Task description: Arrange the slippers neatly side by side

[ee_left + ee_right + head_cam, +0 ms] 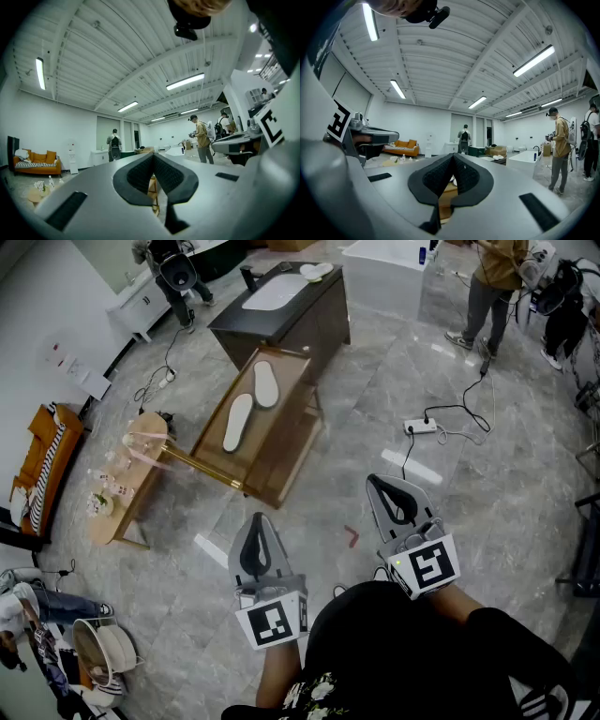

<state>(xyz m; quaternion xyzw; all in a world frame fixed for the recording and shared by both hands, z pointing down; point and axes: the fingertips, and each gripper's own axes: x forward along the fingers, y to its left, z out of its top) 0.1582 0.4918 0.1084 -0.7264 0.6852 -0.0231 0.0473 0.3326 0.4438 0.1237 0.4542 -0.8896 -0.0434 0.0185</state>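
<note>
Ahead, on the low brown wooden surface [281, 442]: two flat white slippers [238, 422], staggered rather than level, well apart from both claws. Left grey claw [258, 521] and right grey claw [375, 484] pressed together, empty.

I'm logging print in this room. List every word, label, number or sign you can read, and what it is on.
Nothing readable in any view.
Black-and-white square marker on the left gripper: pattern, no letters.
Black-and-white square marker on the right gripper: likewise.
Small bottles on the low round wooden table: labels too small.
White wall panel with red marks: too blurred.
</note>
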